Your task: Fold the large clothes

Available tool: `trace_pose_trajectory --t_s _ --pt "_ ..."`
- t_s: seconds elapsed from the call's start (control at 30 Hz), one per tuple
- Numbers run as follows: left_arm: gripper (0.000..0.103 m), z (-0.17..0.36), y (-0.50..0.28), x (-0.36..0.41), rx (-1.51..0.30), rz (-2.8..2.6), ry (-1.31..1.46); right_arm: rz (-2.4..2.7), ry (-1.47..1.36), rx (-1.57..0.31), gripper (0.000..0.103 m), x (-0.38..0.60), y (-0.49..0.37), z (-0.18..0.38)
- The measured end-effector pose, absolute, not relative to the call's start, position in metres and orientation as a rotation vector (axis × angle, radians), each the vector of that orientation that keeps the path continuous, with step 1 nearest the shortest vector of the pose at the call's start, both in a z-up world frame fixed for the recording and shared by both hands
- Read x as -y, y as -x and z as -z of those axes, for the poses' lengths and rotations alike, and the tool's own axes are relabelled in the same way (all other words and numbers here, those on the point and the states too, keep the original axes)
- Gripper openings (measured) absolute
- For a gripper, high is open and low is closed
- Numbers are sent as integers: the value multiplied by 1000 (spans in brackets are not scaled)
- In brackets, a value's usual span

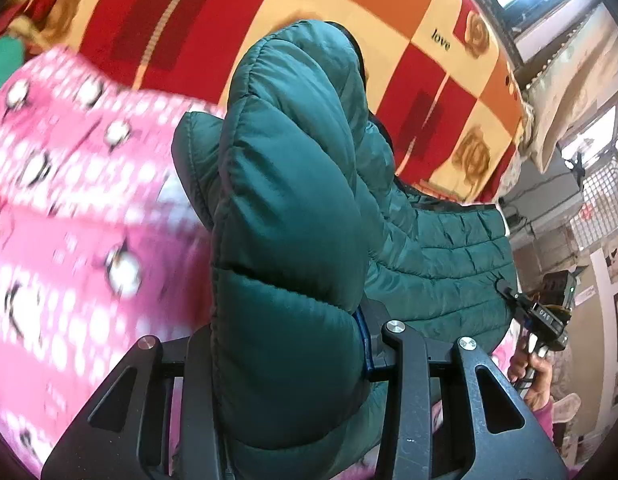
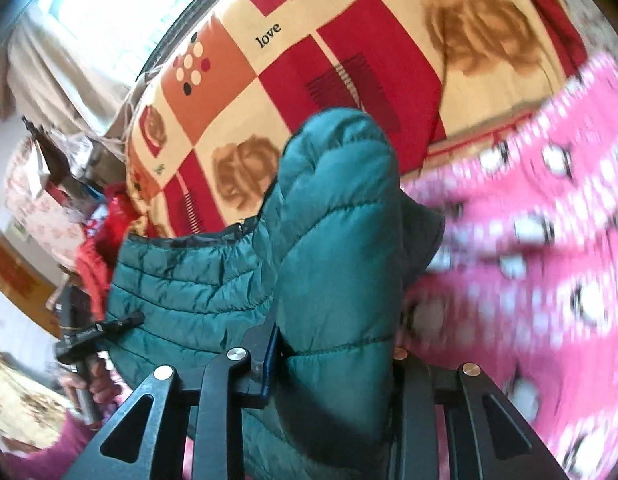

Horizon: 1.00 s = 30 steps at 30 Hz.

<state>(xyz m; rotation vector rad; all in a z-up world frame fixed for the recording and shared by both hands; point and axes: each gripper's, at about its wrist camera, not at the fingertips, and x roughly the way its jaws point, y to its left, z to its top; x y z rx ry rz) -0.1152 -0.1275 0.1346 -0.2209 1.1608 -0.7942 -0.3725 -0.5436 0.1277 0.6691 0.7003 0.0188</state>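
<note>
A teal quilted puffer jacket (image 1: 301,208) is held up over the bed between both grippers. My left gripper (image 1: 293,344) is shut on a thick padded fold of it, which bulges up between the fingers. My right gripper (image 2: 333,360) is shut on another padded fold of the same jacket (image 2: 333,248). The jacket's body hangs between the two. The right gripper also shows at the right edge of the left wrist view (image 1: 509,294), clamped on the jacket's edge. The left gripper shows at the left of the right wrist view (image 2: 139,318), also on the jacket.
A pink blanket with white dots and penguins (image 1: 69,216) lies under the jacket on a bed with a red, orange and cream checked cover (image 1: 349,8). A bright window (image 2: 109,8), curtain and cluttered shelves stand beyond the bed.
</note>
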Motion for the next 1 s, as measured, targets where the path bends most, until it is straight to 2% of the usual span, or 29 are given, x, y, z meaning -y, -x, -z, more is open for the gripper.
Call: trace_pose_trajectory --t_s 0.1,0.2,0.23,0.27,0.3,0.37,0.6,0.7,0.73,1.0 --pt "40 -117 126 115 -1198 752 196 -2 -664 -742 30 530 393 -118" --pt "59 -93 121 110 -1242 680 210 75 -637 -819 33 522 390 -91" --pt "67 -86 118 109 -1246 659 218 101 -626 -840 40 520 385 -80" --pt "71 -83 116 108 -1244 647 233 116 -627 -851 45 522 385 -73" --pt "72 -82 117 106 -1238 635 250 145 -632 -860 54 522 382 -67" --pt "77 -86 121 106 -1210 613 235 185 -632 -856 57 522 381 -65" --pt "79 -127 160 98 -1005 491 30 289 -500 -847 61 509 398 -100" --pt "79 -142 183 104 -919 443 -35 311 -440 -803 76 494 408 -120" --pt "79 -143 188 105 -902 431 -47 309 -427 -778 77 486 411 -127" --pt "79 -145 226 140 -832 385 -101 315 -358 -711 77 426 401 -134"
